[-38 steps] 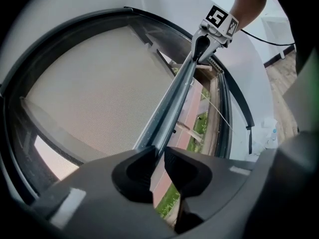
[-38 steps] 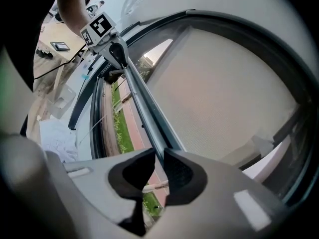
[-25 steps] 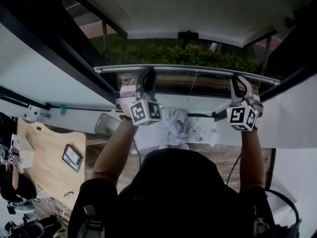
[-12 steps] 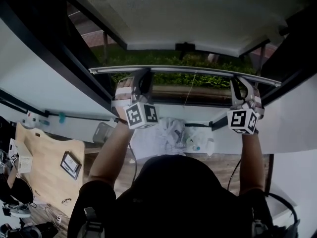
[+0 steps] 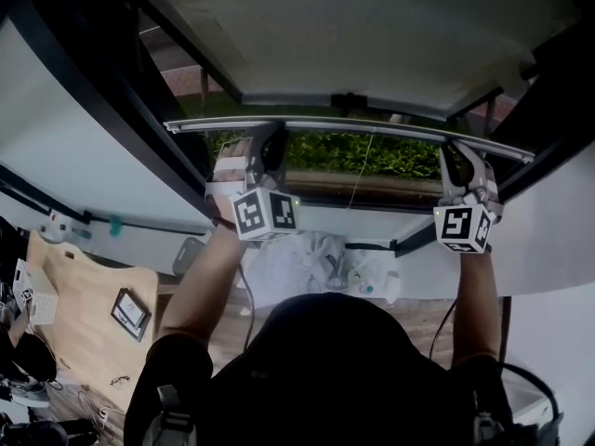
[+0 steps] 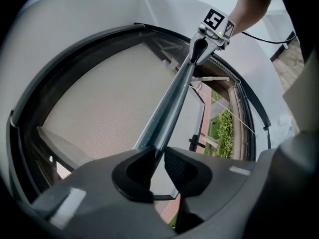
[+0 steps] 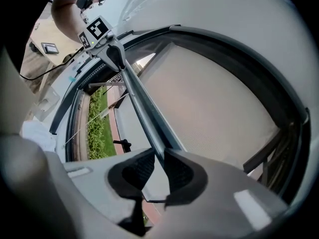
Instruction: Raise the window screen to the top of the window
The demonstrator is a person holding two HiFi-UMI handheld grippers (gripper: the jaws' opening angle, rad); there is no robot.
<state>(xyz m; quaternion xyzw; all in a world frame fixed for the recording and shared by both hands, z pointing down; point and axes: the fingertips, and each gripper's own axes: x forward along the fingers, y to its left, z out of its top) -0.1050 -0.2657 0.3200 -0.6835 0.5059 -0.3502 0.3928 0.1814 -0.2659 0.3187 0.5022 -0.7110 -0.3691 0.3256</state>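
Across the upper middle of the head view runs the window screen's bottom rail, a pale metal bar spanning the dark window frame from left to right. The left gripper has its fingers closed on the rail near its left end. The right gripper has its fingers clamped on the same bar near its right end. In each gripper view the rail runs straight out from between the pads to the other gripper in the upper part of the frame. Below the rail in the head view a band of window is already uncovered, and a green hedge shows through the gap above the sill. On the rail's other side the gripper views show a broad sheet of beige mesh reaching to the curved dark frame edge. By my reading the lift is under way but well short of done: the bar has cleared the sill, yet a good stretch of mesh lies between it and the top of the window. What is left is to carry the rail level, both ends together, up to the head of the frame.
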